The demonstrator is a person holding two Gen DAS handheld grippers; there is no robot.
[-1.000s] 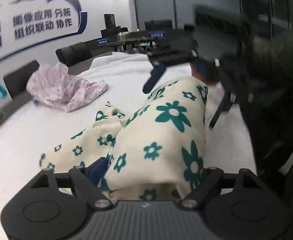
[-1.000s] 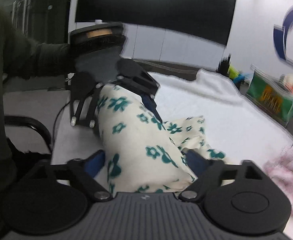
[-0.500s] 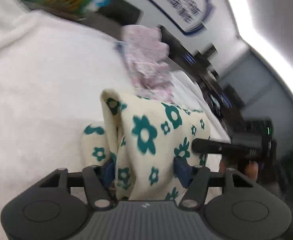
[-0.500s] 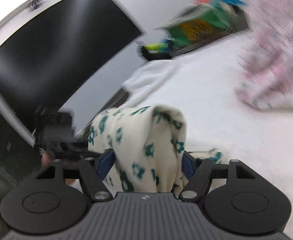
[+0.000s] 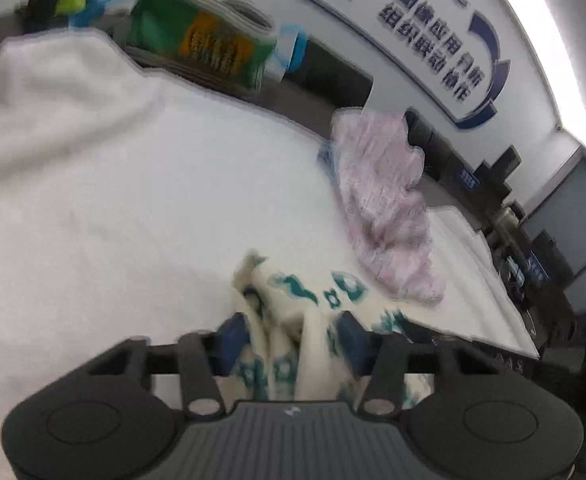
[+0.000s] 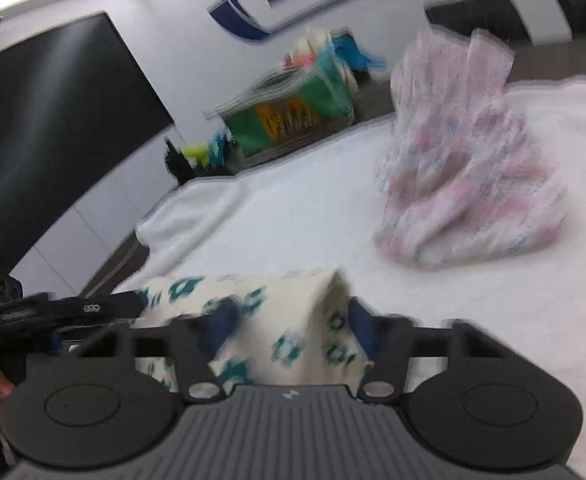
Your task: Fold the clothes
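Note:
A cream garment with teal flowers lies bunched on the white-covered table. My left gripper has a fold of it between its blue pads; the jaws are closing and the pads press on the cloth. In the right wrist view the same floral garment fills the gap of my right gripper, whose jaws are closing too, with both pads against the fabric. The left gripper shows at the left edge there, a hand behind it. Both views are blurred.
A crumpled pink patterned garment lies farther out on the table. A green bag stands at the table's far edge. A large dark screen hangs on the wall, and chairs line the far side.
Both grippers have rolled and swung across, so the views now face the wall with the lettering. The floral garment has come down low over the table, and both pairs of jaws have narrowed onto it.

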